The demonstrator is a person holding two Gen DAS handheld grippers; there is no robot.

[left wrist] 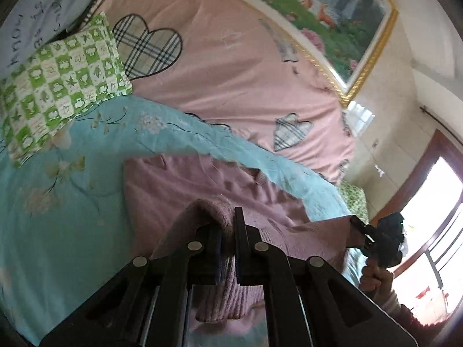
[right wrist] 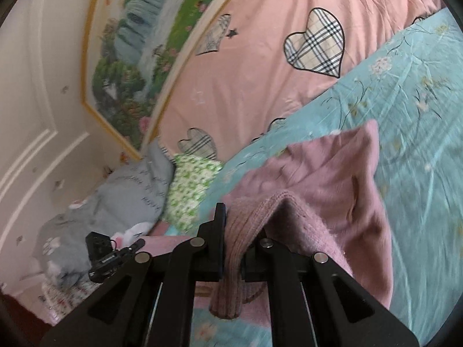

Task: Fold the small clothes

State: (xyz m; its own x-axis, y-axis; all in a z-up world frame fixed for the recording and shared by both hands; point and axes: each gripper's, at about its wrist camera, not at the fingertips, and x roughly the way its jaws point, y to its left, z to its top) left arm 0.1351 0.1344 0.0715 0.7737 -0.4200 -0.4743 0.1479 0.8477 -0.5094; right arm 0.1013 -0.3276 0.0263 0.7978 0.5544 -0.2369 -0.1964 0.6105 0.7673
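Note:
A mauve-pink knitted garment [left wrist: 185, 185] lies on the light blue floral sheet [left wrist: 58, 202]. My left gripper [left wrist: 227, 225] is shut on its ribbed edge, which bunches between the fingers and hangs down below them. My right gripper [right wrist: 240, 225] is shut on another ribbed edge of the same garment [right wrist: 327, 179], lifted off the sheet [right wrist: 419, 115] so the cloth drapes away to the right. In the left wrist view the right gripper [left wrist: 358, 228] shows at the far right, holding the stretched edge, with the hand below it.
A pink quilt with plaid hearts [left wrist: 231, 66] covers the bed beyond the sheet. A green checked pillow [left wrist: 58, 86] lies at the left. A grey quilt [right wrist: 115, 196] and a small black device [right wrist: 101, 254] lie near the wall. A framed landscape picture [left wrist: 332, 14] hangs above.

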